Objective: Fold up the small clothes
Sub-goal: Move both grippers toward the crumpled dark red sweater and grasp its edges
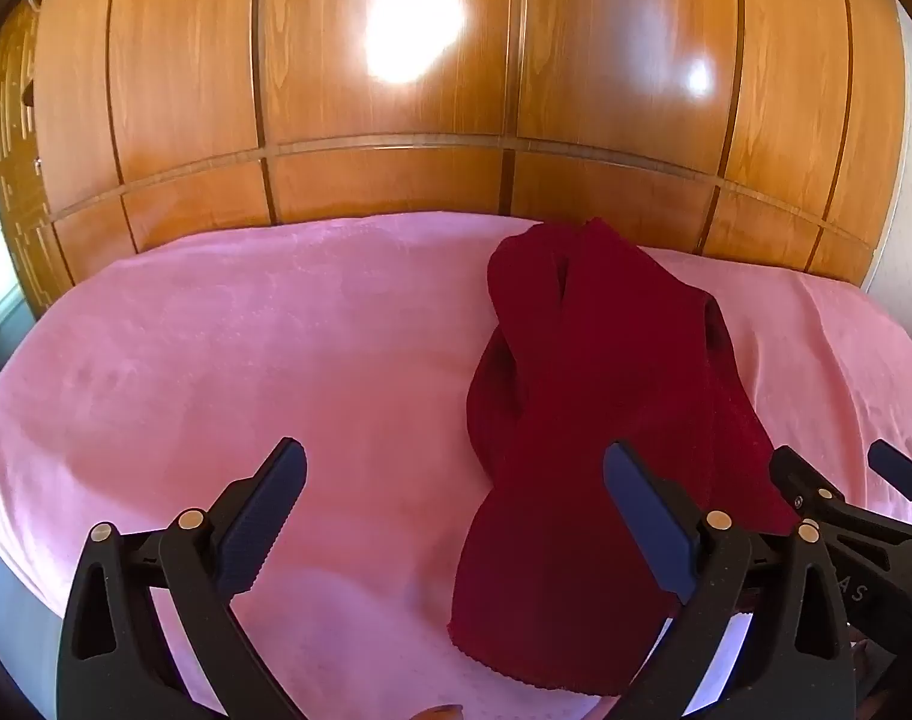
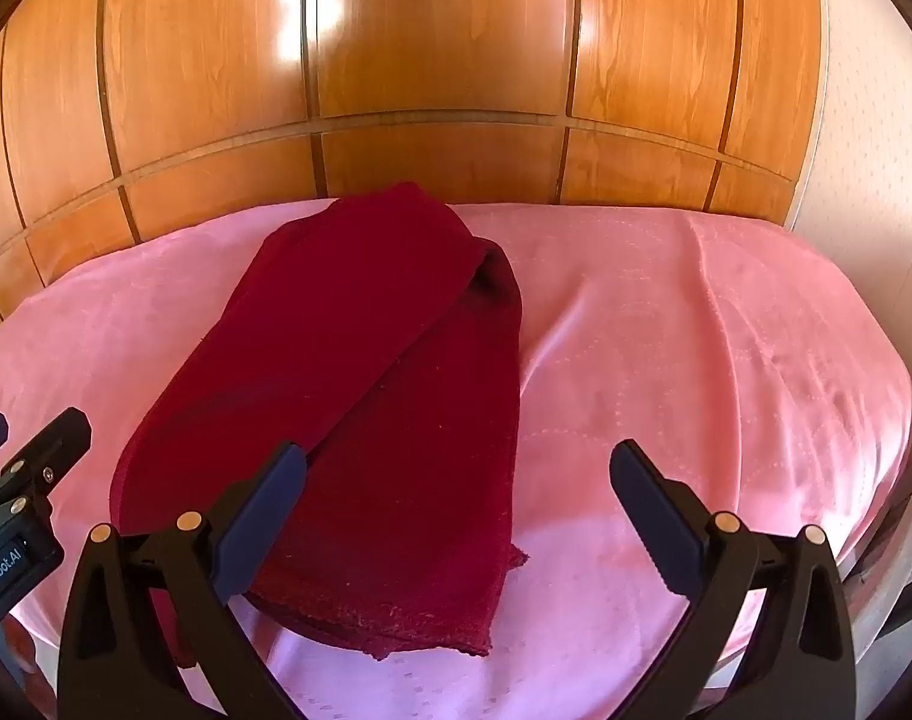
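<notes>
A dark red knitted garment (image 1: 600, 372) lies lengthwise on a pink blanket (image 1: 228, 360), folded over itself along its length, its hem nearest me. In the right wrist view the same garment (image 2: 360, 372) lies left of centre, one flap laid diagonally over the other. My left gripper (image 1: 456, 516) hovers open above the blanket, its right finger over the garment's near part. My right gripper (image 2: 459, 516) is open too, its left finger above the garment's near edge, and nothing is held. Each gripper shows at the other view's edge: the right gripper (image 1: 840, 486) and the left gripper (image 2: 30, 444).
A glossy wooden wardrobe (image 1: 396, 90) stands right behind the bed. The blanket's bare pink surface (image 2: 696, 348) spreads to the right of the garment, with soft creases. A pale wall (image 2: 864, 120) rises at the far right.
</notes>
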Motion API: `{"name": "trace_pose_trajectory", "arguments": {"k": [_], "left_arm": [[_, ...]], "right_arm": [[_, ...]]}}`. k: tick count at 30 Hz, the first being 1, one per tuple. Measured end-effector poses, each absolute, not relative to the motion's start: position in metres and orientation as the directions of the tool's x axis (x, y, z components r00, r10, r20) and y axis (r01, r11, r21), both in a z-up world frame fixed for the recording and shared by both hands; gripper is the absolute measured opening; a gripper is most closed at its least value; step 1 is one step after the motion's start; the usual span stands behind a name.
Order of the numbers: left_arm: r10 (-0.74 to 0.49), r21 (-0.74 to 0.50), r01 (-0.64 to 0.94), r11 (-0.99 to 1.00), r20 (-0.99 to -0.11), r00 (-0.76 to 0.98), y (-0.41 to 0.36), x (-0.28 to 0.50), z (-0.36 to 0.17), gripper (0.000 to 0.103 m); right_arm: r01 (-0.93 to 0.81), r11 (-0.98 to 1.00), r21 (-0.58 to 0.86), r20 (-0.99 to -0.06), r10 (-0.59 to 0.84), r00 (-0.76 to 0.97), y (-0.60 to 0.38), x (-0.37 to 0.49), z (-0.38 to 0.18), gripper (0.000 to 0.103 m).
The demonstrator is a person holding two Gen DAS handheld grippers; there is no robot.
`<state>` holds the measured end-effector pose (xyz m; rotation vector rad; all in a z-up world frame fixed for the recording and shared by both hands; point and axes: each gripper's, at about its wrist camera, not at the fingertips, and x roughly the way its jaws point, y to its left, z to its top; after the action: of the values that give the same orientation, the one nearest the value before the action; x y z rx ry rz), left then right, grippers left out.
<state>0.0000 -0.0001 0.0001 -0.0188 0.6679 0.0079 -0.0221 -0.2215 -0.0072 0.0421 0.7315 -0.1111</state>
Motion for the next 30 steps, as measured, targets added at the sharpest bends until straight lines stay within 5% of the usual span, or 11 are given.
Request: {"name": "trace_pose_trajectory", "arguments": {"k": [17,30], "left_arm": [[0.0,-0.019,-0.016,1.0,-0.648,0.762,0.01,0.011,-0.025,0.098],[-0.01,-0.022,-0.005,1.0,-0.652,0.758,0.008,0.011,-0.025,0.098]], "right_arm": [[0.092,0.995,0.045,-0.695,-0.035,0.718,-0.232,-0.013,-0.018,0.101],[0.028,0.923,0.384,-0.663,0.255,0.704,-0.275,-0.005,-0.01,0.101]]}}
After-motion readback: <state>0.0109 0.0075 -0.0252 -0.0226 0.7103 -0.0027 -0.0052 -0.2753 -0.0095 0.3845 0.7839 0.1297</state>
